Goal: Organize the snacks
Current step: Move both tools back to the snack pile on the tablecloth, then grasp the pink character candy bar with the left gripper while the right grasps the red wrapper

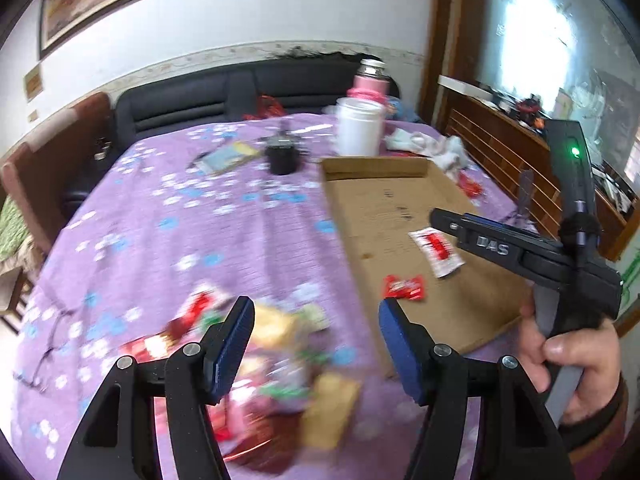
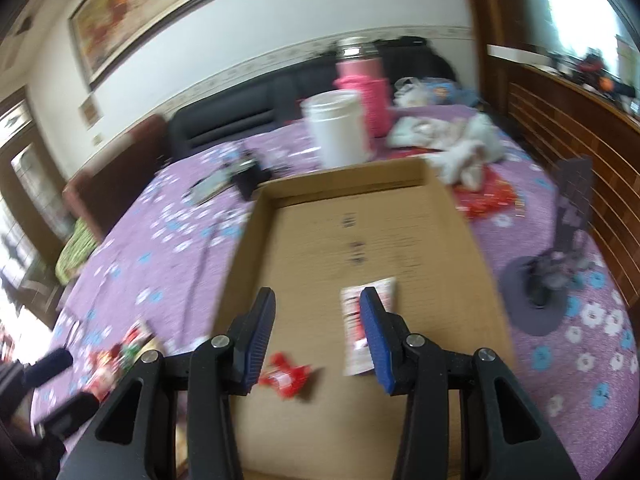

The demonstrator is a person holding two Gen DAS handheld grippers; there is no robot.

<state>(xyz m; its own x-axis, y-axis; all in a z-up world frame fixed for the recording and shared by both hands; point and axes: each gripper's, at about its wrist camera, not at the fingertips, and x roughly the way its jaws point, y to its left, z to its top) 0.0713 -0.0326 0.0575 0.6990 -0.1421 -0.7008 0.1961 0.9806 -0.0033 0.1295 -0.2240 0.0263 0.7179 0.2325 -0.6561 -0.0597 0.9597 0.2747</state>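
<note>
A flat cardboard tray [image 1: 384,204] lies on a purple flowered tablecloth; it also shows in the right wrist view [image 2: 360,216]. In it lie a red candy [image 1: 404,287] [image 2: 286,376] and a white-and-red packet [image 1: 437,251] [image 2: 360,320]. A blurred pile of snacks [image 1: 276,364] lies on the cloth left of the tray, under my left gripper [image 1: 316,352], which is open and empty. My right gripper [image 2: 318,336] is open and empty above the tray's near part, between candy and packet. It shows from the side in the left wrist view [image 1: 444,220].
A white jar [image 1: 358,126] [image 2: 340,128] and a pink thermos [image 1: 370,82] [image 2: 362,84] stand behind the tray. A black cup [image 1: 283,156], white cloths [image 2: 460,148], a red wrapper [image 2: 484,200] and a dark stand [image 2: 548,276] lie around. A wooden rail [image 2: 580,140] runs at right.
</note>
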